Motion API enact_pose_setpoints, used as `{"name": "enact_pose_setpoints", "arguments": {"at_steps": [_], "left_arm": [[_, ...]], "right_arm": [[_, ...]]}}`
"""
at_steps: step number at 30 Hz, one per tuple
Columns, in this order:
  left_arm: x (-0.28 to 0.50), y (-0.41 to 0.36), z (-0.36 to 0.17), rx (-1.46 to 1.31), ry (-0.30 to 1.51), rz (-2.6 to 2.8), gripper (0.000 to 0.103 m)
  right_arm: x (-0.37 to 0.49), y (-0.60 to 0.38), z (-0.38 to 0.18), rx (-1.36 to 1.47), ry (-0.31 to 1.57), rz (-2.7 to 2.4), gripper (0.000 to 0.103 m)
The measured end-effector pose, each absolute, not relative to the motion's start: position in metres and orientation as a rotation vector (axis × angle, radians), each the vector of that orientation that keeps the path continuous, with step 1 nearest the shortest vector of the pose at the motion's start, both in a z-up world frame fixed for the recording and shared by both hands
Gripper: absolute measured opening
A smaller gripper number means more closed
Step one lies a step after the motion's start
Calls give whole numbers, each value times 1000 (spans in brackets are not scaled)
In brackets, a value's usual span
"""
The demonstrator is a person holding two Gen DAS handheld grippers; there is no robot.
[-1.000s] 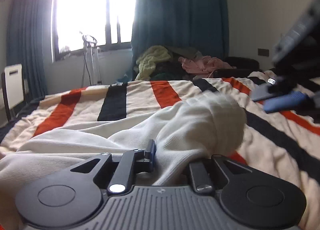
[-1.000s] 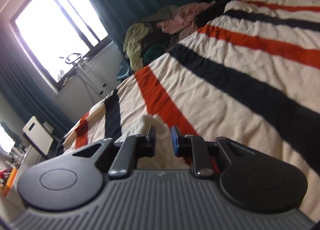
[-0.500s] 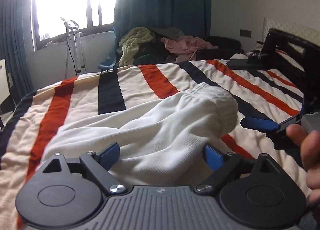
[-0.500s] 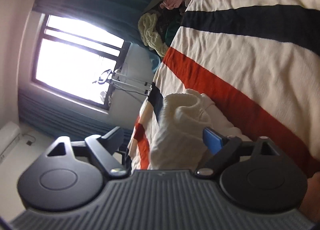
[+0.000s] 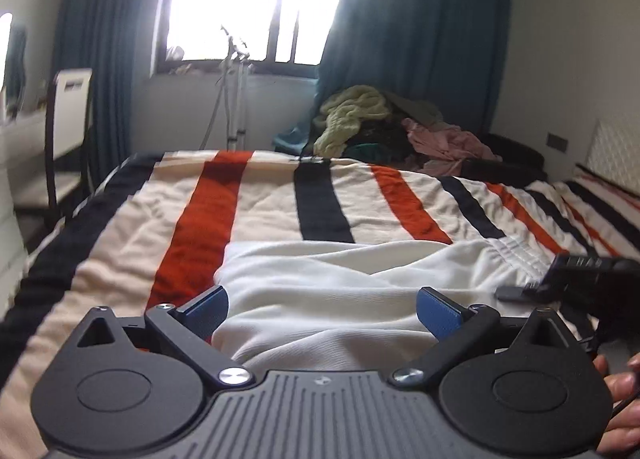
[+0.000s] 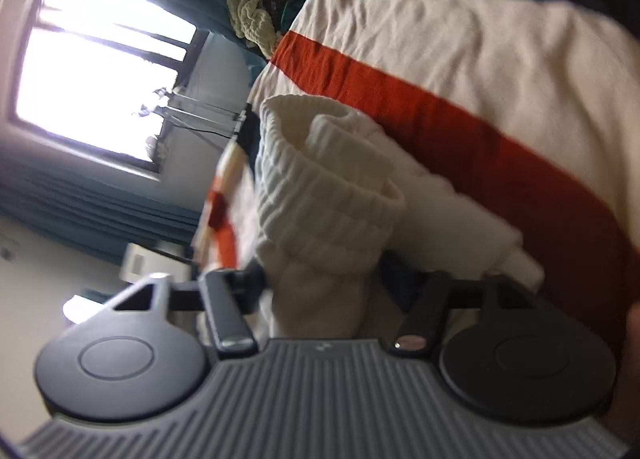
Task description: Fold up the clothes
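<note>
A white ribbed garment [image 5: 360, 279] lies on the striped bedspread [image 5: 260, 203], its elastic waistband [image 5: 516, 251] to the right. My left gripper [image 5: 322, 309] is open, jaws wide apart, just above the near part of the cloth and holding nothing. In the right wrist view the same garment [image 6: 320, 195] shows bunched, with its ribbed band [image 6: 312, 203] curled up. My right gripper [image 6: 324, 283] is partly closed around that bunched cloth; the view is blurred and I cannot tell if the pads pinch it. The right gripper also shows in the left wrist view [image 5: 520, 293] at the waistband.
A pile of clothes, yellow-green [image 5: 352, 115] and pink [image 5: 448, 139], sits at the far end of the bed. A chair [image 5: 68, 127] stands at the left. A stand [image 5: 236, 99] is under the window. A hand [image 5: 620, 391] shows at the right.
My left gripper has let go of the garment, opened wide and pulled back; the cloth has dropped flat. My right gripper opened, moved in on the waistband, and its jaws have narrowed around it.
</note>
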State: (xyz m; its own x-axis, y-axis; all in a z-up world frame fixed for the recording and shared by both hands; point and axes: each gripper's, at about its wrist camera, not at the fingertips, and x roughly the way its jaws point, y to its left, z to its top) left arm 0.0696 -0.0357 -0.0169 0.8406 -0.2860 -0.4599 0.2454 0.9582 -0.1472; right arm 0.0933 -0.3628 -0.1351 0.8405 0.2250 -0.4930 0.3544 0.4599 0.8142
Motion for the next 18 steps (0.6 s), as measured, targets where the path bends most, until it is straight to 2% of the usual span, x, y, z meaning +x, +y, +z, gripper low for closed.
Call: {"name": "enact_pose_setpoints", "arguments": {"at_steps": [5,10,16,18], "left_arm": [[75,-14,-16,-153,493,-258,101],[76,2,-19,-219,497,-248,101],[85,17,-33,-345,566,-250,101],[92,20,-41,-399,615,-255,101]], "right_arm": [[106,-353,-119,945,589,-110,30],[97,-370,-75,865,511,-32,27],[115,-411,-92,797,759,96,28],[121,-424,-97,772,840,139,32]]}}
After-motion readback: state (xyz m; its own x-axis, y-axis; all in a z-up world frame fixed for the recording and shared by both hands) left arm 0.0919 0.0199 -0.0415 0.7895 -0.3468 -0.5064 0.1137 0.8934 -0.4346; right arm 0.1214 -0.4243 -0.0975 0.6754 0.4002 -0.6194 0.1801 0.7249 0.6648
